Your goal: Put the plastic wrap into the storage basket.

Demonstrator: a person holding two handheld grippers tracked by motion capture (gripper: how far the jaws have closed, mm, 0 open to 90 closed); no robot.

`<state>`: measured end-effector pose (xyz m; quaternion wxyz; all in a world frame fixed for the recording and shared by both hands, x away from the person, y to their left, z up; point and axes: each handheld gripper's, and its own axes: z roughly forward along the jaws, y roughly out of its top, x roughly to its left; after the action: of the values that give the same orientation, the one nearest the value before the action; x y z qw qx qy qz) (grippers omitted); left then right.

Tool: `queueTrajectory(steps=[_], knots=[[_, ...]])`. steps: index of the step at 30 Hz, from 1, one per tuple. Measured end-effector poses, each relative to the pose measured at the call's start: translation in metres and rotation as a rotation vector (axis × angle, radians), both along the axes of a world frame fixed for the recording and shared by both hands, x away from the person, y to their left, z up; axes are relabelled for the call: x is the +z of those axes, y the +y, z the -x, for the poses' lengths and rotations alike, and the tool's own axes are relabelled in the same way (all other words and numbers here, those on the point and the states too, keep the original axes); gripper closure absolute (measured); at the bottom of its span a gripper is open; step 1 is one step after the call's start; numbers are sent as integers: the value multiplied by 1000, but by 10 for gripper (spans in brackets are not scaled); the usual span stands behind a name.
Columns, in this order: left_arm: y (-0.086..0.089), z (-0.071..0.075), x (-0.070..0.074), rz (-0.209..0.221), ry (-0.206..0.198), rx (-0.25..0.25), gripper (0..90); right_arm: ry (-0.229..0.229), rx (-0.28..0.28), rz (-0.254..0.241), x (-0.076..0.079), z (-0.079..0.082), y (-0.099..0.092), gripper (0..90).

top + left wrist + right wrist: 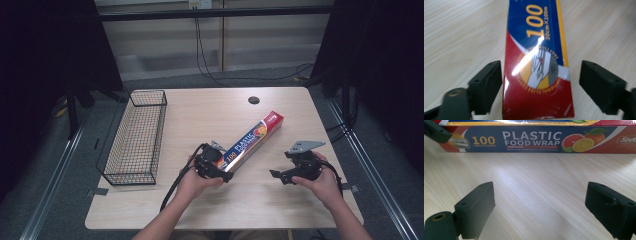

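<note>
Basket [134, 137], wire, sits at table's [280, 200] left w/ nothing in it. Food wrap box [252, 140] lies diagonally mid-table; I've got left gripper [540, 82] straddling its near end, jaws apart, left one touching, no squeeze. Right gripper [540, 207] wide open, holding nothing, near box.
</note>
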<state>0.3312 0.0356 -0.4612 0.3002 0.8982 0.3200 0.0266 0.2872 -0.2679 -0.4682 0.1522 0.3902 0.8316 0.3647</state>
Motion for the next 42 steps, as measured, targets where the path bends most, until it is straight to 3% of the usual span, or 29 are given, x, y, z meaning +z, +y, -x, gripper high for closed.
queueTrajectory(steps=[4,7,13,15,18,19,22,23,24,27,35,39,42], knots=[[-10,-8,8,4,5,-27,148,0,-1,0,0,0,-1,84],[-21,-15,11,40,3,-19,118,1,-4,-3,0,0,-1,84],[-44,-31,12,37,4,-20,68,-2,-6,-9,1,2,-4,84],[-49,-38,12,38,23,-26,69,-5,-5,-9,1,2,-4,84],[-57,-47,10,38,20,3,56,-3,-3,-9,1,2,-3,84],[-58,-51,9,25,21,-9,56,-3,-3,-9,1,2,-3,84],[-64,-58,3,65,46,41,50,-5,-2,-11,1,2,-4,84],[-65,-61,2,48,44,28,51,-3,-2,-13,2,2,-4,84],[-69,-64,0,54,41,49,54,-4,-5,-13,2,2,-5,84],[-70,-68,0,19,43,20,66,-1,-4,-11,1,1,-5,84],[-82,-75,-6,23,22,48,101,1,2,-10,1,2,-3,84],[-86,-78,-8,-5,41,38,105,-3,3,-11,2,2,-3,84],[-90,-78,-9,20,37,64,128,-7,3,-12,2,2,-4,84]])
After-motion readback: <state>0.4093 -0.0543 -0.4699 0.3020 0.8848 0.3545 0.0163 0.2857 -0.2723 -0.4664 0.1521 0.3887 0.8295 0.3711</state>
